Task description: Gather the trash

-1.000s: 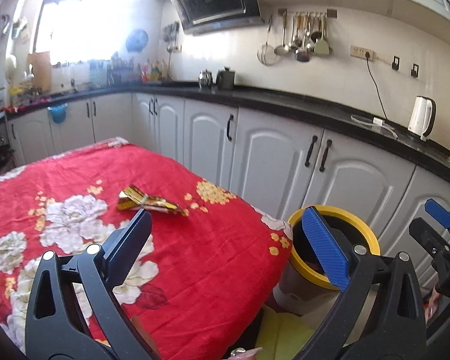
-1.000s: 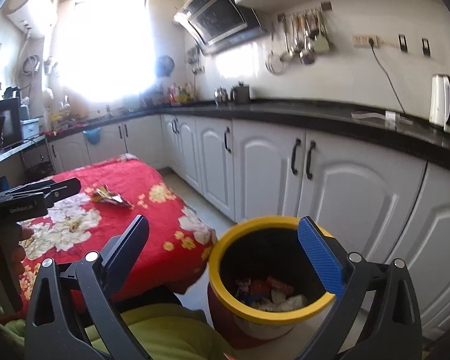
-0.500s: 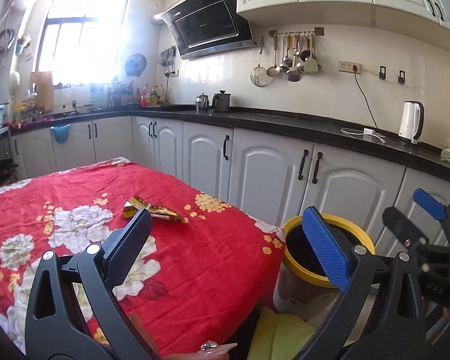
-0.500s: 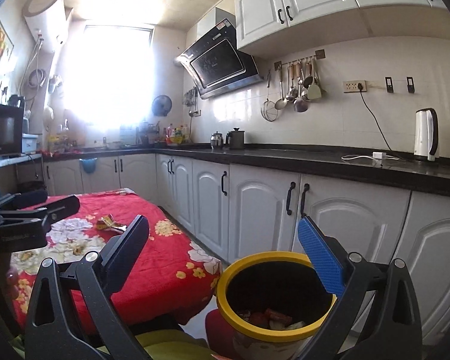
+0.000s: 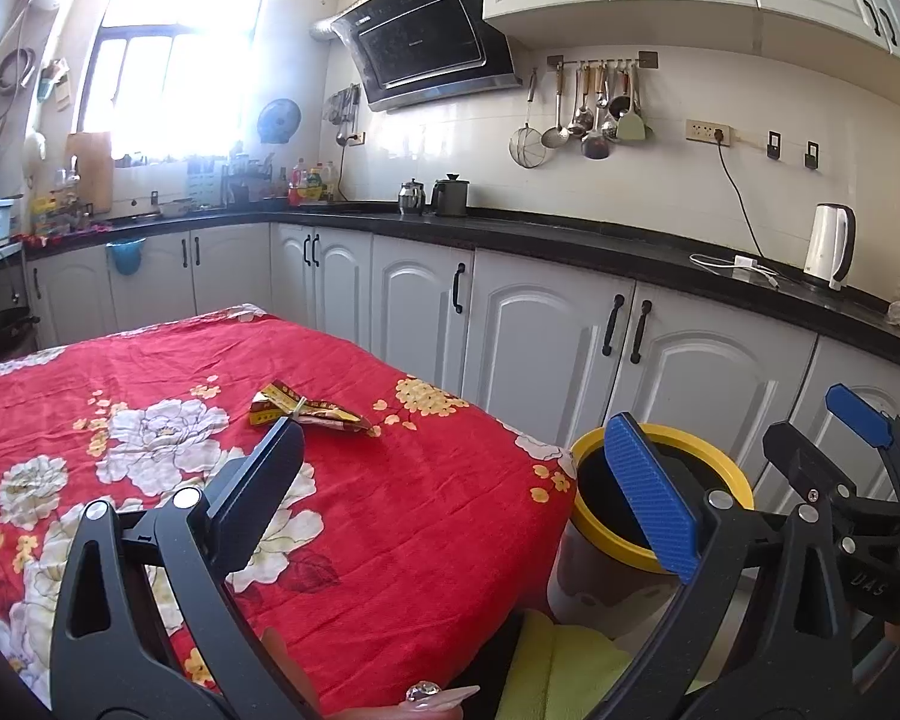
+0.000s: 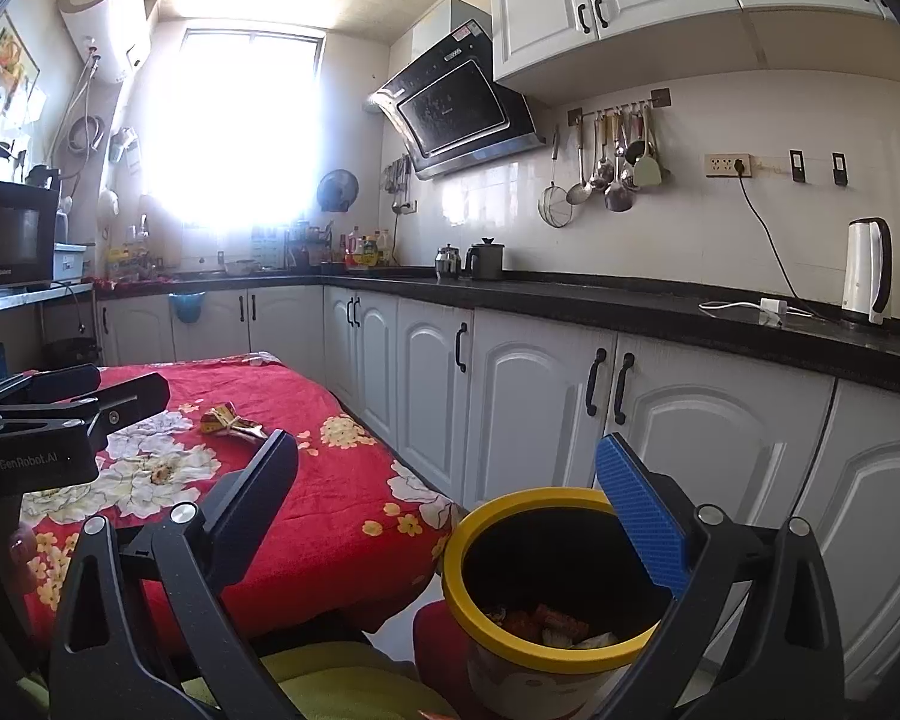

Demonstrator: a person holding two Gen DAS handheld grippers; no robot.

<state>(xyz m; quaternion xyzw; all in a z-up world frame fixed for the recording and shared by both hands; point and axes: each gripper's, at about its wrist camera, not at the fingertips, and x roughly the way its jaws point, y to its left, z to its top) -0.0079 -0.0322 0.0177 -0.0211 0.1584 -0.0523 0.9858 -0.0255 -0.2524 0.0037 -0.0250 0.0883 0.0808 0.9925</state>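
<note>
I am holding my left hand-held gripper [image 5: 450,474] spread wide with nothing between its jaws, hovering over the near edge of the tabletop [image 5: 390,540] with its red flowered cloth. My right hand-held gripper [image 6: 450,492] is also gaping wide and carrying nothing, poised above the yellow-rimmed bin [image 6: 486,510] that is standing on the floor just beside the tabletop's corner. A crumpled yellow wrapper [image 5: 306,411] is lying on the cloth ahead of the left jaws, well apart from them. Other scraps are already sitting in the bin's bottom. I am judging that a pinch on the thin, flat wrapper could catch the loose cloth and drag it, or the light wrapper could slip free and drop beside the bin.
</note>
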